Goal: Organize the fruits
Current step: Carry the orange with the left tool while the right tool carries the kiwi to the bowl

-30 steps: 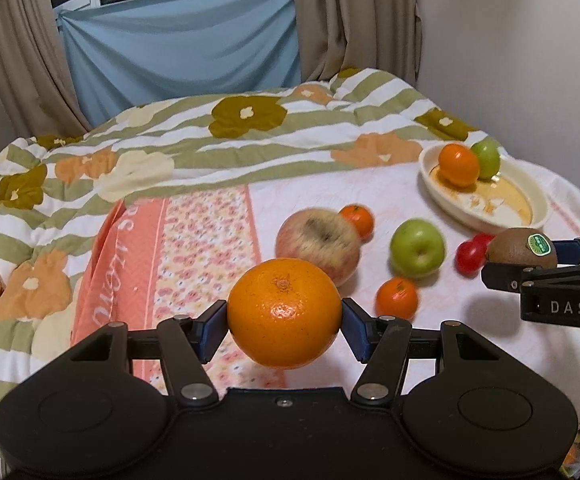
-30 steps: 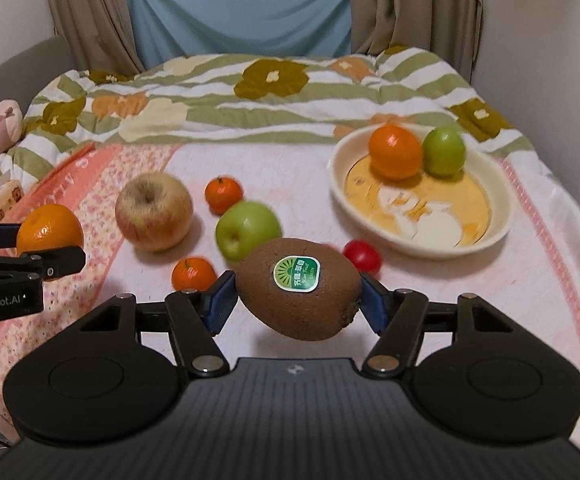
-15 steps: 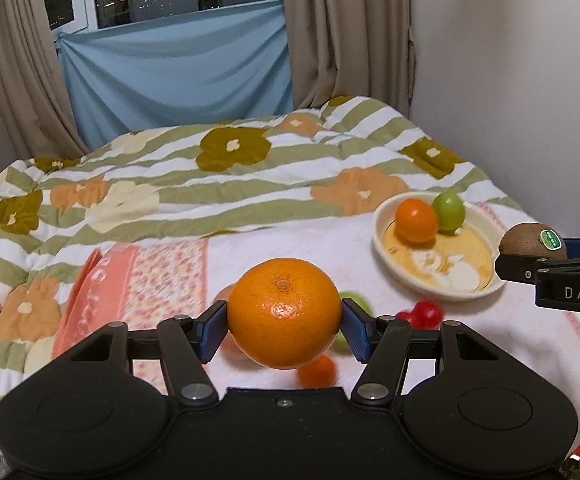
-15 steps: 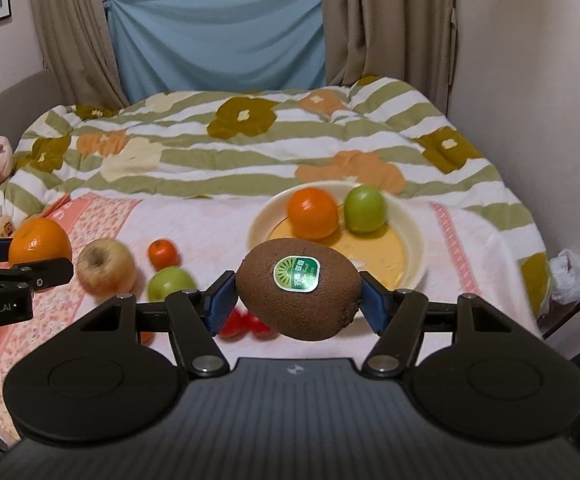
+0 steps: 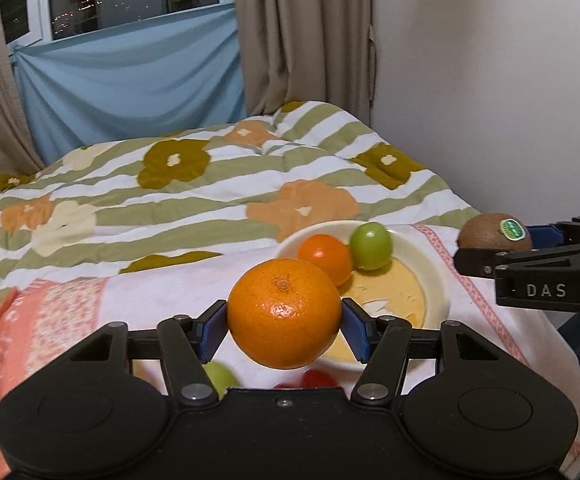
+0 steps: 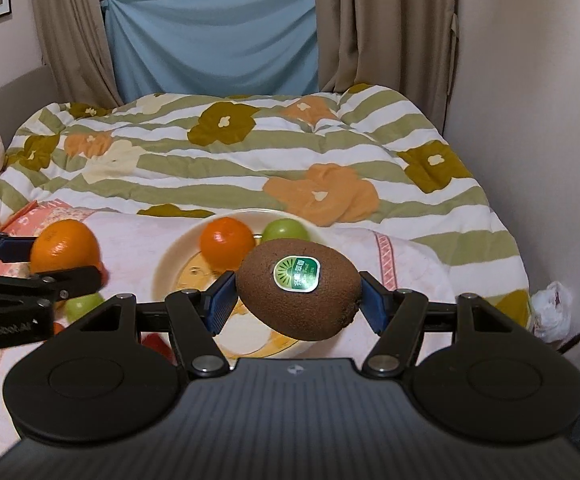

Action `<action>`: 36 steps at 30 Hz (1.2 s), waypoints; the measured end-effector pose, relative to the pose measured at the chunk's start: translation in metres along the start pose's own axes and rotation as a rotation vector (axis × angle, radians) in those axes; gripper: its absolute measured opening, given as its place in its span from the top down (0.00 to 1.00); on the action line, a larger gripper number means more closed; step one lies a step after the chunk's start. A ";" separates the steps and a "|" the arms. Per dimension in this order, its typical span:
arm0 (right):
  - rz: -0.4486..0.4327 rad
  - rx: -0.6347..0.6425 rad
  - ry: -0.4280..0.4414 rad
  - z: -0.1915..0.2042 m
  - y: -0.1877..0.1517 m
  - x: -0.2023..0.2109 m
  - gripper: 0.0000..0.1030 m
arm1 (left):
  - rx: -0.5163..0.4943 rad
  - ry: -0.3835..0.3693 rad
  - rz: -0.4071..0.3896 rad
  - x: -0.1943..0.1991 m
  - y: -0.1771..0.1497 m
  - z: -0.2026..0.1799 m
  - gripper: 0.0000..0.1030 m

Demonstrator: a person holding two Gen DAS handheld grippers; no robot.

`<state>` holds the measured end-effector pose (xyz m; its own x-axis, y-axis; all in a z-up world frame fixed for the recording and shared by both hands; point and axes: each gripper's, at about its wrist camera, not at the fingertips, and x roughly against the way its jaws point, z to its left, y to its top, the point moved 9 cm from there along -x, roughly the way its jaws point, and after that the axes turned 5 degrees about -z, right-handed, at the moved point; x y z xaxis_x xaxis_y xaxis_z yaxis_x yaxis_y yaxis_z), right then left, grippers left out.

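Both hands are loaded and up in the air here. The left gripper (image 5: 284, 326) pinches a big orange (image 5: 283, 314) square between its blue pads (image 5: 213, 327), one pad pressed to each side, nothing under the fruit. Just beyond that orange, a touch to its right, sits the cream plate (image 5: 436, 280), and on the plate's far side a smaller orange (image 5: 324, 258) and a green apple (image 5: 371, 246) rest side by side, touching. Down below the gripper's fingers, half hidden behind the tool, peek another green apple (image 5: 220, 376) and something red (image 5: 318, 378) on the pink-trimmed cloth (image 5: 162, 292).

Over to the right gripper (image 6: 298, 294): it clamps a brown kiwi (image 6: 298, 290) end to end, green sticker (image 6: 297, 274) facing the camera, the fruit tilted a little, its right end lower. The plate (image 6: 166, 276) lies directly ahead of and beneath it, and the kiwi hangs above the plate's near half without touching. From this side the left tool shows at the left edge, its orange (image 6: 65, 246) held level with the kiwi, well apart from it.

Behind everything spreads the striped, flowered quilt (image 6: 250, 160), then the curtains (image 6: 382, 28) and blue sheet (image 6: 210, 44) at the window.
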<state>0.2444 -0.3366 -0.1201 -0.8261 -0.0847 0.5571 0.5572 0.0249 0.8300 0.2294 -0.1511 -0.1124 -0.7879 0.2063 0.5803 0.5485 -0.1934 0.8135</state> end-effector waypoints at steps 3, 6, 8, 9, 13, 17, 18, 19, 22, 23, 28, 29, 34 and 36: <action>0.007 0.013 0.020 -0.014 0.002 -0.014 0.23 | -0.006 -0.004 0.008 -0.017 0.002 -0.017 0.38; 0.016 0.026 0.041 -0.026 0.003 -0.028 0.23 | -0.014 -0.003 0.020 -0.035 0.001 -0.031 0.38; 0.022 0.032 0.056 -0.032 0.002 -0.036 0.23 | -0.021 -0.003 0.033 -0.047 -0.001 -0.040 0.38; 0.024 0.035 0.061 -0.033 0.002 -0.039 0.23 | -0.025 -0.003 0.039 -0.052 -0.003 -0.043 0.38; 0.039 0.045 0.085 -0.039 0.000 -0.053 0.23 | -0.051 -0.007 0.084 -0.074 -0.013 -0.056 0.38; 0.061 0.042 0.102 -0.041 -0.004 -0.062 0.23 | -0.081 -0.014 0.116 -0.089 -0.022 -0.066 0.38; 0.066 0.041 0.107 -0.042 -0.005 -0.064 0.23 | -0.090 -0.015 0.122 -0.092 -0.024 -0.069 0.38; 0.072 0.040 0.112 -0.043 -0.006 -0.066 0.23 | -0.098 -0.016 0.130 -0.095 -0.026 -0.072 0.38; 0.090 0.032 0.126 -0.044 -0.010 -0.072 0.23 | -0.112 -0.021 0.151 -0.101 -0.031 -0.077 0.38; 0.094 0.028 0.129 -0.044 -0.010 -0.074 0.23 | -0.115 -0.021 0.156 -0.103 -0.032 -0.078 0.38; 0.111 0.026 0.142 -0.044 -0.013 -0.081 0.23 | -0.129 -0.022 0.174 -0.107 -0.036 -0.082 0.37; 0.113 0.029 0.143 -0.043 -0.014 -0.082 0.23 | -0.130 -0.021 0.183 -0.108 -0.038 -0.082 0.37; 0.117 0.038 0.154 -0.039 -0.013 -0.083 0.23 | -0.139 -0.002 0.150 -0.098 -0.030 -0.079 0.04; 0.117 0.043 0.160 -0.036 -0.013 -0.083 0.23 | -0.141 -0.003 0.132 -0.091 -0.026 -0.077 0.04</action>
<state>0.3087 -0.3656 -0.1778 -0.7304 -0.2355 0.6412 0.6415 0.0860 0.7623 0.2651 -0.2387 -0.1894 -0.7104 0.1734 0.6821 0.6025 -0.3512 0.7167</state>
